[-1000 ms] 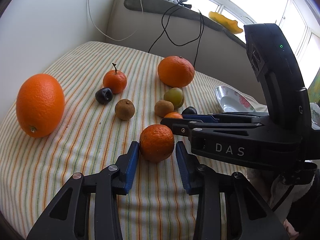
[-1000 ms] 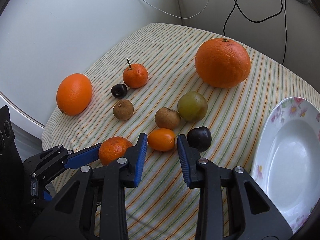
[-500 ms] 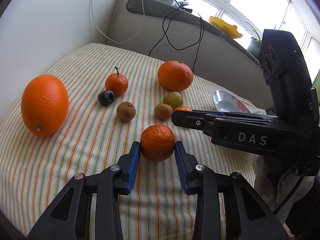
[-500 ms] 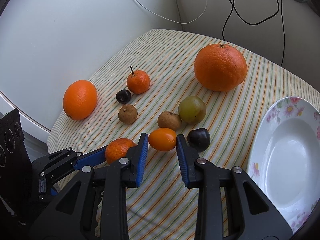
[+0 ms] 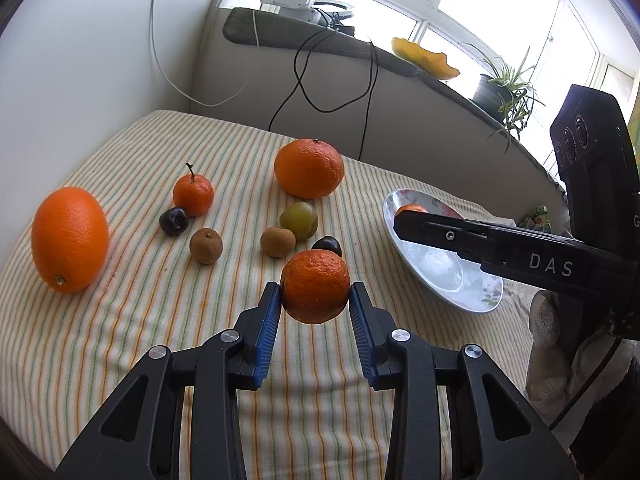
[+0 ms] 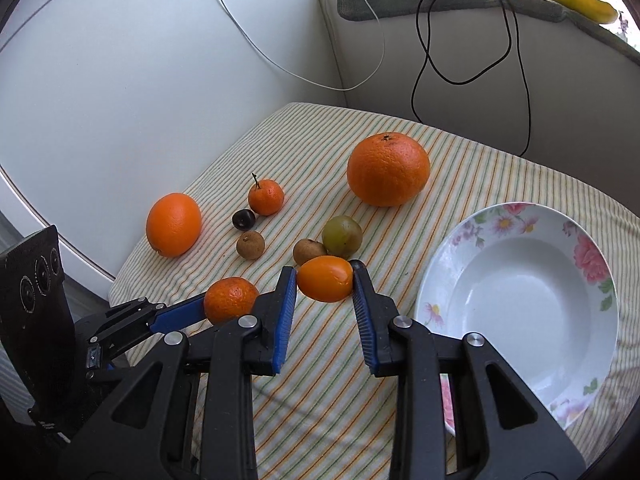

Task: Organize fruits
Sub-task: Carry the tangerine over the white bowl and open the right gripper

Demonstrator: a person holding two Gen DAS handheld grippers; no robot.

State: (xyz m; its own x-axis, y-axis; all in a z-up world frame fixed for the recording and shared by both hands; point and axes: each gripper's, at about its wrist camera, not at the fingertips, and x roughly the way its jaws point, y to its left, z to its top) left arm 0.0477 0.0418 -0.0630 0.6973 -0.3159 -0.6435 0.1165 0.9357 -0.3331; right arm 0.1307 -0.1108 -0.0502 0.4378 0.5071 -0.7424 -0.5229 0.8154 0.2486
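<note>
Left tool clamps a mandarin across its middle, lifted off the desk. Right tool pinches a kumquat beside the bowl. Both likely light, soft-skinned, round: grip gently at the equator.

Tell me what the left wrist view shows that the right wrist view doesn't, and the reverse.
Only the left wrist view: the potted plant on the sill, the windows, and the dark plum behind the held mandarin.

Only the right wrist view: the whole empty inside of the floral plate, and the kumquat gripped full-on in the right gripper.

Both: the left gripper shut on the mandarin, the big orange, the oval orange, the striped cloth.
</note>
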